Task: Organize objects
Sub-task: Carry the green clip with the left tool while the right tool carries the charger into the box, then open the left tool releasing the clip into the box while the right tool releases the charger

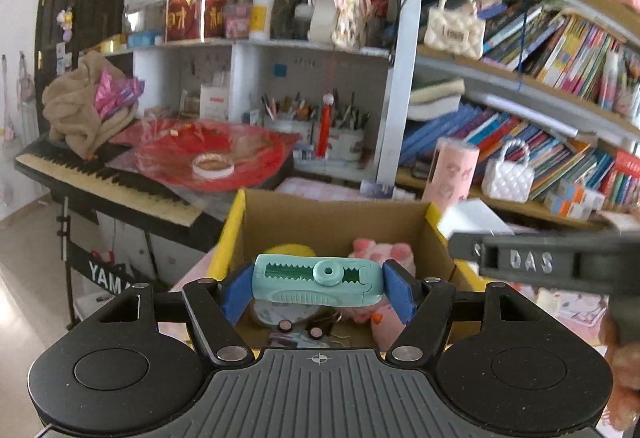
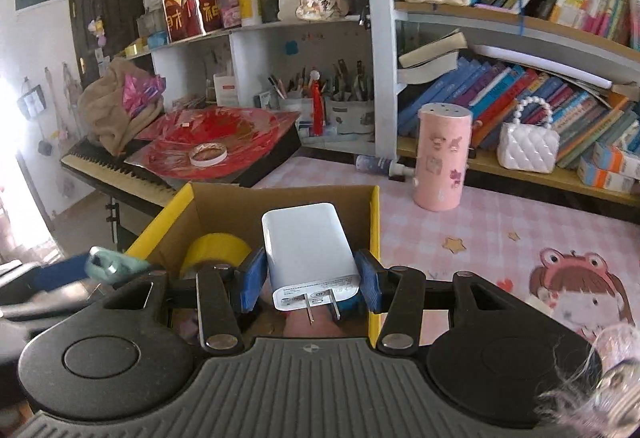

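From the left wrist, the left gripper [image 1: 318,288] was clamped on one teal correction-tape dispenser [image 1: 318,281], its two blue pads [image 1: 236,292] pressed against the short ends, the piece lying crosswise and held above the open cardboard box [image 1: 334,216]. Down inside the box there was one yellow tape roll [image 1: 290,250] at the back left, pink plush toys [image 1: 382,252] at the right, how many I could not count, and small bits on the floor too blurred to name. The box's yellow-edged front rim sat just under the fingers; its far wall stood close to the red sheets [image 1: 208,154] spread over the one keyboard [image 1: 108,182]. At the right edge the other tool's dark body [image 1: 548,262] crowded in beside the box wall. Over to the right wrist: the right gripper [image 2: 310,280] was squeezed on one white charger plug [image 2: 308,250], two metal prongs pointing back toward the camera, held over the box [image 2: 280,198] near its right yellow rim. One yellow roll [image 2: 218,248] showed at the box's left. The left tool [image 2: 104,266] with its teal piece poked in at the left. To the right of the box lay open pink checked tablecloth [image 2: 480,230], with one pink cylinder [image 2: 442,158] and one white quilted purse [image 2: 528,148] standing near the shelf edge.
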Tool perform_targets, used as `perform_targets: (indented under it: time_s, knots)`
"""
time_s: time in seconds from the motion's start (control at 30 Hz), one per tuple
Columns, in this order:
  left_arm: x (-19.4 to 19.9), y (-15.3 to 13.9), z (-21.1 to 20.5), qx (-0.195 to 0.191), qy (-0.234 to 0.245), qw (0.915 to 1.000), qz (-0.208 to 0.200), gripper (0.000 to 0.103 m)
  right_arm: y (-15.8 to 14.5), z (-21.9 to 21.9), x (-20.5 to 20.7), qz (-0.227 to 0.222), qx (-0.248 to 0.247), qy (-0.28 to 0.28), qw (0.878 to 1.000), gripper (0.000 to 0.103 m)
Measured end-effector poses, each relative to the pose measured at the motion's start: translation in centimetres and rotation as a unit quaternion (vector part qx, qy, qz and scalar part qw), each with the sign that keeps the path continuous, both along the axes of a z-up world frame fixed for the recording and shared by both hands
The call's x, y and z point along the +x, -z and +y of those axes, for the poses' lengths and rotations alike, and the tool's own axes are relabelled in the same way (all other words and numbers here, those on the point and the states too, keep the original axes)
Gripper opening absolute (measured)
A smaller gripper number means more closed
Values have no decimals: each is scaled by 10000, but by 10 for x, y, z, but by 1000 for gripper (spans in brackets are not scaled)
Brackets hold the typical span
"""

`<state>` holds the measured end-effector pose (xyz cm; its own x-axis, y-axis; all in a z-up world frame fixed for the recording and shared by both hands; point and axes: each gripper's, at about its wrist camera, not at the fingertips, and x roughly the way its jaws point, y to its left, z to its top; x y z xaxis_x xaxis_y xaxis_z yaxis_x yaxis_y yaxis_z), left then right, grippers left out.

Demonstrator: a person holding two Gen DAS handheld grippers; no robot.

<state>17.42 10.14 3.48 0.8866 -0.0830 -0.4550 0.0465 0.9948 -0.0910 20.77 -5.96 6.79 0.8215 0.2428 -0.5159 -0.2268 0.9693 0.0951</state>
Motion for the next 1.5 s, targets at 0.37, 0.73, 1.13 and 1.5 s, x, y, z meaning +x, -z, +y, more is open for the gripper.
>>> perform_targets:
  time_s: [0.37, 0.73, 1.13, 1.5]
  knots:
    - [28, 32, -12, 315, -185, 9975, 601, 69, 34, 17, 47, 625, -148, -450, 9969, 46]
    - [20, 30, -7, 294, -286, 9983, 423, 71, 48, 27, 62, 904, -206, -669, 9934, 46]
    - [-2, 21, 4, 295, -321, 9988, 223, 76, 54, 39, 65, 1055, -282, -779, 9910, 46]
    - [-21, 0, 10, 188, -303, 9993, -111, 86, 9, 16, 22, 132, 87, -409, 9990, 54]
